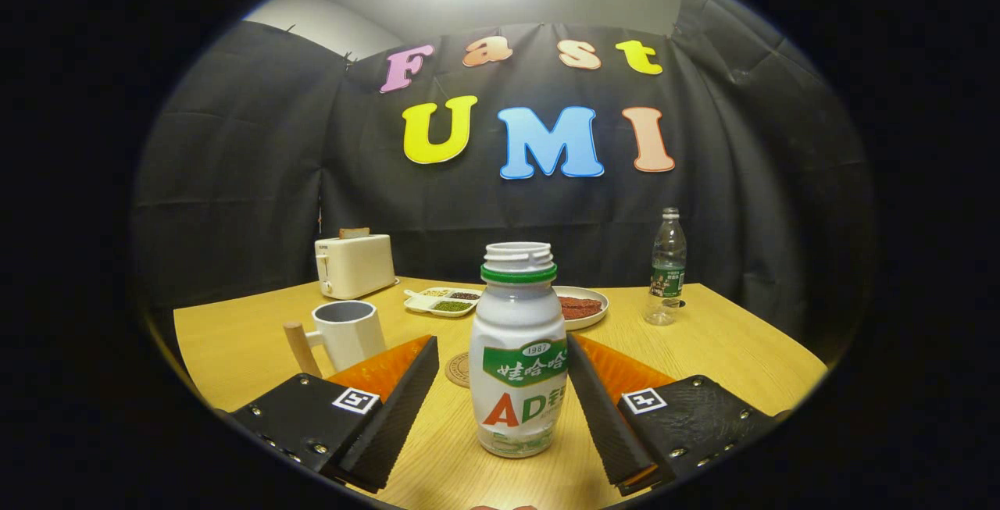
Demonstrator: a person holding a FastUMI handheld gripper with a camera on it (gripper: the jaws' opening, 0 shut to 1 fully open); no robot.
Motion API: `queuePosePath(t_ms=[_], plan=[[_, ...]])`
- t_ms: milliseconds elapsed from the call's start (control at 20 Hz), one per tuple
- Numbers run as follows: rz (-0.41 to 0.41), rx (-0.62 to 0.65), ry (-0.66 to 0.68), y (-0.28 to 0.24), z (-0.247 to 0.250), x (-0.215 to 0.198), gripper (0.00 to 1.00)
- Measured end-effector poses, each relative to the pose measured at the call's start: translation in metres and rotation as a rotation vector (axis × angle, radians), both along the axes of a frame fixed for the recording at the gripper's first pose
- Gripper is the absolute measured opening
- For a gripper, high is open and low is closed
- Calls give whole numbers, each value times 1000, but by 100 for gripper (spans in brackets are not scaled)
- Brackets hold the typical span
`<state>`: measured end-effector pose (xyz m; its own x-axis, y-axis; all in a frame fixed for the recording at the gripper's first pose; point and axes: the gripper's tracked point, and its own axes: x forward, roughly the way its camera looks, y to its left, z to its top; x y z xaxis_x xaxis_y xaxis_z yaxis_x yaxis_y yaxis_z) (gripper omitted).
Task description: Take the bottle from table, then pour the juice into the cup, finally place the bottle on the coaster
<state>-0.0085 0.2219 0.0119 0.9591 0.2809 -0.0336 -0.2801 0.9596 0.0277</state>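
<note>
Between the 2 fingers of the gripper (504, 385) stands the bottle (519, 354), upright on the table (734, 354) with its cap off and its mouth bare; the jaws are spread wide, a clear gap showing on the left side, while the right finger runs very close to the bottle's flank, and whether it touches I cannot tell; nothing is gripped yet. Such a straddle makes sense as the setup for a squeeze at the label, low enough that the bottle would hang steady when tipped; I judge the task to be at its 1st step, the take from the table.

Just behind the bottle's left edge lies the coaster (458, 369), a round mat partly hidden by the bottle; it sits close by, likely so the bottle needs only a short carry at the end. Beyond the left finger stands the cup (351, 332), its wooden handle turned towards the gripper and its mouth open upward, ready to receive the juice.

Further back are a toaster (354, 264), a divided tray (444, 301) of small foods, a plate (582, 307) partly behind the bottle's neck, and a clear water bottle (667, 268); all stand well apart from the working spot.

With no cap on, a crooked or hasty lift could spill; an even closing looks wise.
</note>
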Motion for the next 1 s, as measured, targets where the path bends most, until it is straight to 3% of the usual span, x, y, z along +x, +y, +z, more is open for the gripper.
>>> queuePosePath(t_ms=[250,400,550,1000], plan=[[-42,0,34,-7,-11,21,95],[-59,9,52,-8,-15,27,75],[-51,-19,57,-8,-14,22,68],[-74,-95,47,-8,-6,20,64]])
